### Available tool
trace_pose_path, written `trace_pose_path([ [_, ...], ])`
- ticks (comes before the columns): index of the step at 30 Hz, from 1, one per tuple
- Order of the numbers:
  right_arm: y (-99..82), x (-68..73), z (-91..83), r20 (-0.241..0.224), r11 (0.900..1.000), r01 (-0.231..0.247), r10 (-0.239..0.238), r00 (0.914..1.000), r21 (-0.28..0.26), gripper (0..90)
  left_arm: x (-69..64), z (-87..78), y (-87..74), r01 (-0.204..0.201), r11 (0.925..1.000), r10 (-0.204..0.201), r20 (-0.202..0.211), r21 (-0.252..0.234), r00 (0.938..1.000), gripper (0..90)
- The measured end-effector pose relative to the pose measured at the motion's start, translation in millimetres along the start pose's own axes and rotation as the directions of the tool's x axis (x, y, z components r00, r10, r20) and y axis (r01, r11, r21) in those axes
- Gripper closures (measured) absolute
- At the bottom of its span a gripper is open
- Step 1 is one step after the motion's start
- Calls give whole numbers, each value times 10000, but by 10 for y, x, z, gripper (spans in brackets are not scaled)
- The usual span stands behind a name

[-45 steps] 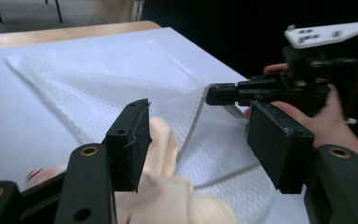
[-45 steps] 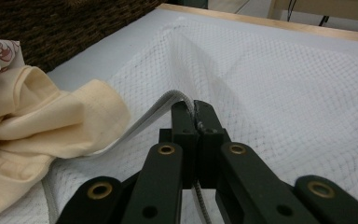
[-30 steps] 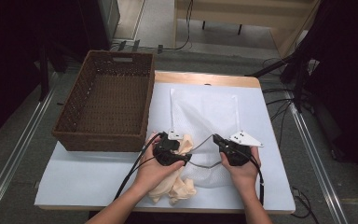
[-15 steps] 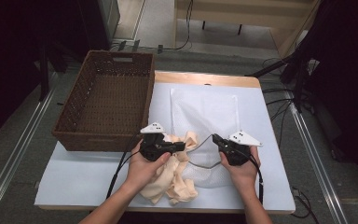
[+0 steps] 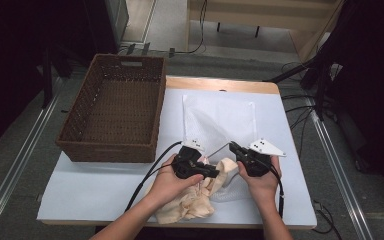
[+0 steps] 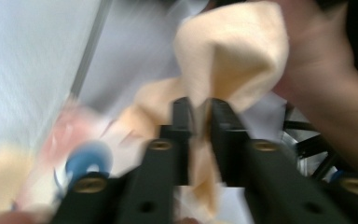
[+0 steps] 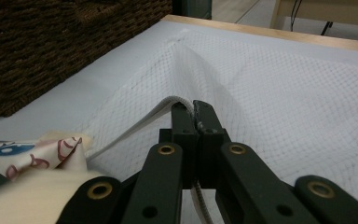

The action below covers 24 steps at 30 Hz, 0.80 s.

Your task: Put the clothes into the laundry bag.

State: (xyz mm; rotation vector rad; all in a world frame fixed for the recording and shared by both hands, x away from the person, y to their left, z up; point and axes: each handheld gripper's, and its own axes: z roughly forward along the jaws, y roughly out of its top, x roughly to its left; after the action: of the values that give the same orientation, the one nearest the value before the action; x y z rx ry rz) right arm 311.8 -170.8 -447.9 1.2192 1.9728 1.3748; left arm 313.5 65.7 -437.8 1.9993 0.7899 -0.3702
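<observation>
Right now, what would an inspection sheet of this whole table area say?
Surface: pale table with a wooden far edge.
Job's things: white mesh bag lying flat; cream cloth bunched at the near edge.
Clutter: empty wicker basket on the left.
Grippers: left claw shut on the cream cloth; right claw shut on the mesh bag's rim.
Cables: one trails from each claw.
Surroundings: dark room, floor rails, wooden furniture beyond.

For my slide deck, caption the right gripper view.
Right tongs shut on the mesh bag rim, cloth at lower left, basket behind.
</observation>
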Motion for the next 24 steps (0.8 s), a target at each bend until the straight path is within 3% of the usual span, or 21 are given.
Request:
trace_pose_path([
  [1, 2, -15, -10, 4, 10000, 65, -65, 10000, -35, 900, -29, -55, 3, -144, 9992, 148, 118, -385, 9998, 617],
  [3, 1, -40, -21, 16, 10000, -14, 14, 10000, 5, 900, -138, -225, 56, -622, 9909, 580, -385, -1193, 9976, 479],
  [6, -2, -66, -11, 48, 9999, -99, 99, 9999, 29, 900, -244, -458, 149, -1092, 9788, 903, -1133, -1734, 9894, 403],
  [7, -1, -63, -8, 42, 10000, -91, 91, 9999, 11, 900, -261, -513, 168, -1288, 9775, 987, -1774, -1671, 9792, 389],
  [8, 2, -53, -6, 28, 10000, -43, 43, 10000, 0, 900, -253, -515, 167, -1304, 9792, 958, -2125, -1557, 9725, 381],
  [9, 5, -44, -5, 2, 10000, -36, 36, 10000, 2, 900, -197, -480, 153, -1111, 9882, 821, -2481, -1054, 9652, 369],
  [10, 12, -31, -8, -10, 10000, -23, 23, 10000, 5, 900, -127, -420, 125, -769, 9962, 635, -2616, -414, 9631, 345],
  [11, 17, -21, -11, -11, 10000, -21, 21, 10000, 0, 900, -50, -348, 79, -432, 9989, 471, -2678, 202, 9623, 326],
  [12, 22, -15, -15, -9, 10000, 2, -2, 10000, -29, 900, 12, -279, 17, -170, 9985, 299, -2625, 512, 9645, 325],
  [14, 30, 0, -24, -33, 10000, 27, -28, 10000, -42, 900, 75, -181, -105, -247, 9961, 462, -2622, 845, 9639, 370],
  [16, 28, 18, -22, -23, 10000, 94, -94, 10000, 7, 900, 46, -221, -114, -586, 9938, 832, -2827, 946, 9556, 578],
  [17, 27, 24, -18, -33, 9999, 108, -108, 9999, -3, 900, 28, -260, -92, -552, 9947, 763, -2635, 866, 9616, 711],
  [18, 28, 26, -14, -44, 9999, 129, -129, 9999, -17, 900, 9, -303, -63, -466, 9963, 618, -2249, 725, 9724, 792],
  [20, 32, 33, -7, -69, 10000, 97, -97, 9999, -16, 900, -59, -384, 5, -597, 9978, 627, -1162, 290, 9912, 848],
  [21, 34, 35, -6, -97, 9999, 119, -119, 9999, -14, 900, -105, -429, 39, -749, 9971, 741, -543, -119, 9958, 854],
  [22, 37, 39, -5, -102, 9999, 120, -120, 9999, -28, 900, -154, -477, 74, -905, 9941, 905, -28, -603, 9959, 857],
  [23, 41, 43, -7, -105, 9999, 136, -136, 9999, -44, 900, -205, -528, 104, -1105, 9873, 1118, 58, -1141, 9937, 857],
  [24, 45, 47, -11, -102, 9999, 123, -124, 9999, -65, 900, -243, -583, 126, -1153, 9768, 1122, -276, -1804, 9933, 857],
])
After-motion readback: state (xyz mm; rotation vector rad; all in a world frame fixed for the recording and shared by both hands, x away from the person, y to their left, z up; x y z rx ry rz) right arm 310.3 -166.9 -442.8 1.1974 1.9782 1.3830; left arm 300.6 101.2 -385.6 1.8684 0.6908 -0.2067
